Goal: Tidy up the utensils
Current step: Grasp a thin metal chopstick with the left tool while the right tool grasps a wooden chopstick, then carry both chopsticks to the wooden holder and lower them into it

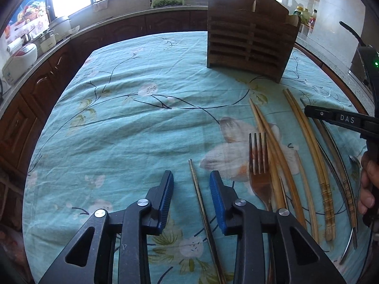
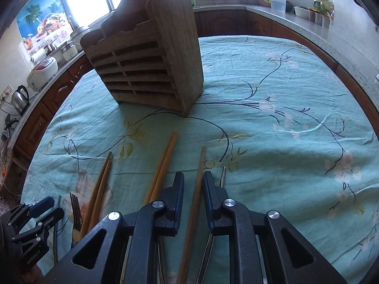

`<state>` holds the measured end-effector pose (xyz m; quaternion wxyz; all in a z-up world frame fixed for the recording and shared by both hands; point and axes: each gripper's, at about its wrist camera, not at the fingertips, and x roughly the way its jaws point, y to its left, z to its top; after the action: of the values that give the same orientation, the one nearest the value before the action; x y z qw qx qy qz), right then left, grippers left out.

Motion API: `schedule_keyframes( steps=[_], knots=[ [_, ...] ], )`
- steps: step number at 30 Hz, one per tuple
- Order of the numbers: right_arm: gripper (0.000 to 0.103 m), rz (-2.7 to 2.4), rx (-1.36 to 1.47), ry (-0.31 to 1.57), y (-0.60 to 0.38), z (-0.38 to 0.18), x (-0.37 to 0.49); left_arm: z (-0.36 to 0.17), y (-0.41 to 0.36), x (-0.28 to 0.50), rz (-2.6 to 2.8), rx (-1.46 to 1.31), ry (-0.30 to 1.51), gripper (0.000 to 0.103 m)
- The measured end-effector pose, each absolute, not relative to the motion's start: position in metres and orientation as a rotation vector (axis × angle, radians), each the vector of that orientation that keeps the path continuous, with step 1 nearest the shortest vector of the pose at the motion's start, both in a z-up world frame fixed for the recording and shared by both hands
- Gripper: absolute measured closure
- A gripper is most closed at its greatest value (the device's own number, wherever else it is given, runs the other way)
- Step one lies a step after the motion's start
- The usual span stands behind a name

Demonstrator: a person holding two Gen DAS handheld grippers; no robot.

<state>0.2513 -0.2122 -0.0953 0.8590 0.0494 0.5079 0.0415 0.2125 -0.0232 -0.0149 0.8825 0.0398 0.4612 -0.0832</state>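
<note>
A brown wooden slatted utensil holder (image 1: 248, 40) (image 2: 146, 66) stands upright on the far part of the teal floral tablecloth (image 1: 132, 127). Several chopsticks and cutlery lie side by side near me. My left gripper (image 1: 191, 177) is open, its blue pads either side of a thin dark chopstick (image 1: 201, 203) lying on the cloth. A fork (image 1: 259, 165) and pale chopsticks (image 1: 270, 142) lie to its right. My right gripper (image 2: 193, 179) is open with a brown wooden chopstick (image 2: 195, 203) between its jaws, not clamped. A metal utensil (image 2: 222, 175) lies just right of it.
Kitchen counters with brown cabinets ring the table. A rice cooker (image 2: 42, 69) and a kettle (image 2: 20, 99) stand on the left counter, and jars (image 2: 319, 17) on the right one. The other gripper shows at the right edge of the left wrist view (image 1: 341, 120).
</note>
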Motion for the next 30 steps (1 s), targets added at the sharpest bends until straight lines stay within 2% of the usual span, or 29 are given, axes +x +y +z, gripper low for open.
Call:
schedule_keyframes(
  steps=[1,3,11,30],
  knots=[
    [0.092,0.083,0.089,1.065,-0.212,-0.096,0.252,-0.015,-0.026,0.211,-0.184,0.088,0.957,0.084],
    [0.095,0.083,0.076,1.062,-0.212,-0.096,0.252,-0.014,-0.030,0.210,-0.203,0.094,0.953,0.097],
    [0.097,0.127,0.196,0.991,-0.219,-0.068,0.233,-0.007,-0.008,0.218,-0.255,-0.017,0.954,0.100],
    [0.098,0.219,0.257,0.686,-0.219,0.058,0.180,0.105,0.045,0.153,-0.328,-0.172,0.691,0.100]
  ],
)
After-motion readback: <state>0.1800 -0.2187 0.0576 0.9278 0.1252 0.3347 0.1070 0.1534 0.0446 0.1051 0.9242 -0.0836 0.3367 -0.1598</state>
